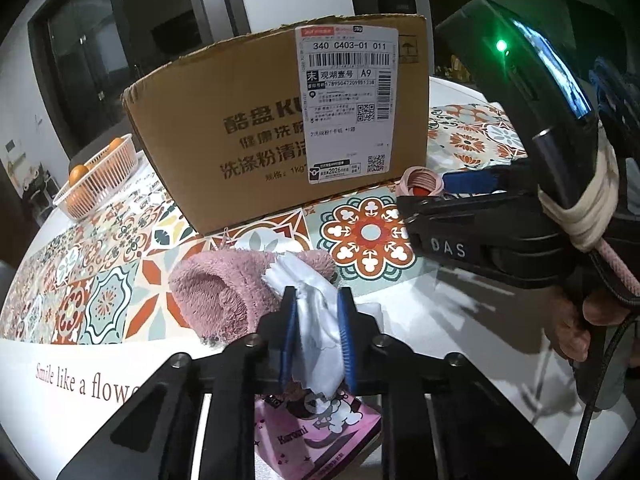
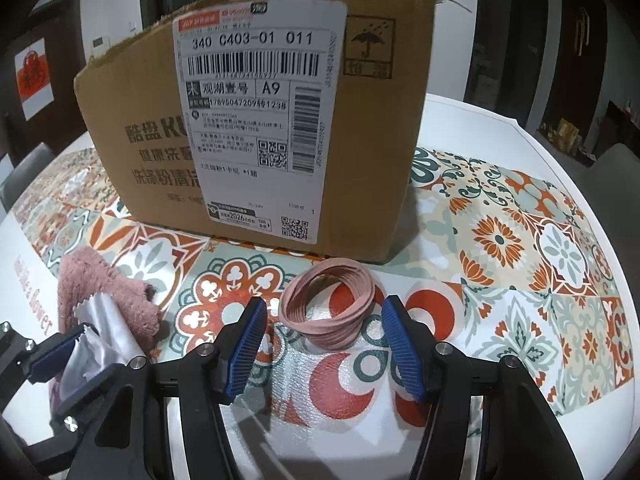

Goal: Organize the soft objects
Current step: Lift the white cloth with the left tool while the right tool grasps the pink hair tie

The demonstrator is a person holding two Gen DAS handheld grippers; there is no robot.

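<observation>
1. Our left gripper (image 1: 318, 320) fingers pinch a white tissue pack (image 1: 320, 328) beside the pink towel (image 1: 224, 292).
2. Our right gripper (image 2: 324, 320) fingers spread wide around the pink bands (image 2: 328, 304).
3. Both rest on the tiled desk (image 2: 520, 240), before a cardboard box (image 2: 256, 120); a fruit basket (image 1: 100, 180) sits left.

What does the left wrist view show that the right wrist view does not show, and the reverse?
Only the left wrist view shows the basket of oranges and the pink Kuromi packet under the left gripper.

Only the right wrist view shows the open right gripper from behind, its fingers either side of the pink band coil, and the red wall poster.

Both show the cardboard box, the pink fluffy cloth, the white wrapper clamped by the left gripper, and the patterned tablecloth.
</observation>
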